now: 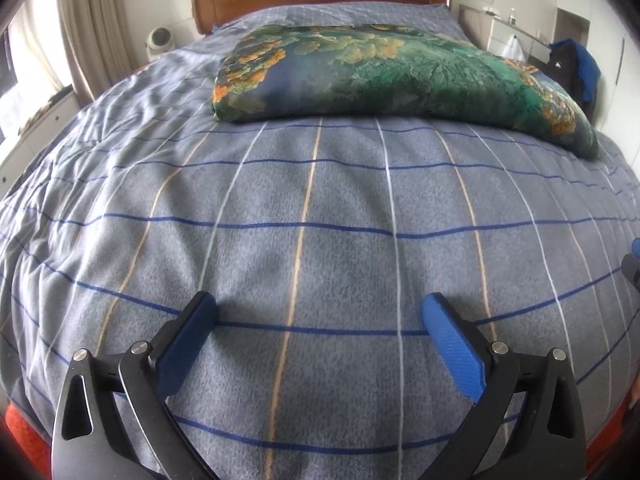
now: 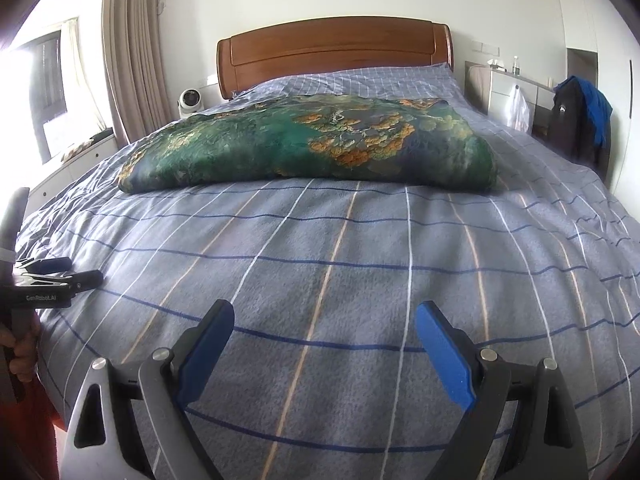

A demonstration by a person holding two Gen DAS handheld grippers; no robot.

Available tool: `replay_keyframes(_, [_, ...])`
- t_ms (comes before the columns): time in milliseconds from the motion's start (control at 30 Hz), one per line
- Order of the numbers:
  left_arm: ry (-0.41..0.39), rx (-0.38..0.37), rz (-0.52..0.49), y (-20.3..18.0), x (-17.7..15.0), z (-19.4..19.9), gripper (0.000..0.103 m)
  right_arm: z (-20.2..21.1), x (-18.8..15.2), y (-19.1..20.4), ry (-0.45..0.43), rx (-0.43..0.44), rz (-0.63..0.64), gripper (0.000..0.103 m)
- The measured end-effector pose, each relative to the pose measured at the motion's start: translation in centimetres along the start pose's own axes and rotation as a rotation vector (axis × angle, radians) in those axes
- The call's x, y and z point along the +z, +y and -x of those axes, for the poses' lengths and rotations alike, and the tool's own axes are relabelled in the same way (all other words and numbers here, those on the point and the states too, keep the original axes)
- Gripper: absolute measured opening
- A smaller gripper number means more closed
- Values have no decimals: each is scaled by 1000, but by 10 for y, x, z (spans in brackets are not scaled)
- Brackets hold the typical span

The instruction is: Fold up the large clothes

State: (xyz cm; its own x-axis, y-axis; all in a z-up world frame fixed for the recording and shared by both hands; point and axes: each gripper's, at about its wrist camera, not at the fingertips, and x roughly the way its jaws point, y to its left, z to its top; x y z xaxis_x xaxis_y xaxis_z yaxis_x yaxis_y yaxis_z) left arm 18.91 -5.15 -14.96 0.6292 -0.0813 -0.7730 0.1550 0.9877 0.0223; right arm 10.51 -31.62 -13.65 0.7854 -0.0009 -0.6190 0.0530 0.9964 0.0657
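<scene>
We hold both grippers low over the near end of the bed, pointing toward the wooden headboard (image 2: 334,50). Our left gripper (image 1: 320,308) has its blue-padded fingers spread wide with only the grey checked bedspread (image 1: 340,240) showing between them, so it grips nothing. Our right gripper (image 2: 325,318) stands just as wide apart, its pads likewise bare and closed on nothing. In the right wrist view the left gripper shows at the left edge, with our hand (image 2: 22,354) wrapped around its handle. The large cloth to be folded, a green fabric with orange and blue print (image 2: 304,148), lies across the middle of the bed, already doubled into a thick bundle, well apart from both grippers and nearer the headboard than we are. To the left of the bed hang beige curtains (image 2: 128,52) beside a bright window, and a small white fan (image 2: 189,101) sits by the headboard. To the right, a dark and blue garment (image 2: 582,116) hangs near a white cabinet.
</scene>
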Motion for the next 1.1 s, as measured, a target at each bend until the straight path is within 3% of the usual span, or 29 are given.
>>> replay_keyframes(267, [42,11,24,1,7,6,102,-1,0,-2,7,12,-18,91])
replay_keyframes(367, [26,-32,15,-5,29,18,102,2,1,-5,-6,19,-34,91])
replay_keyframes(500, [-81,-84,-40,-27,90,32,102,2,2,-9,-8,24,-62,91])
replay_keyframes(567, [-98,-95,-55,-37,119,29,102,0,1,-11,1,31,-78,91])
replay_keyframes(700, [-139,-80,-98,-71,182,0,102,3,1,-12,-2,31,-80,91])
replay_keyframes(800, [-123,-69,-134,-97,202,-29,102,6,2,-12,-12,27,-75,91])
replay_keyframes(967, [-4,-14,-223,-126,183,-76,102,4,0,-19,3,24,-98,91])
replay_keyframes(1100, [4,-47,-329,-130,154,-59,102,5,7,-35,4,39,-154,91])
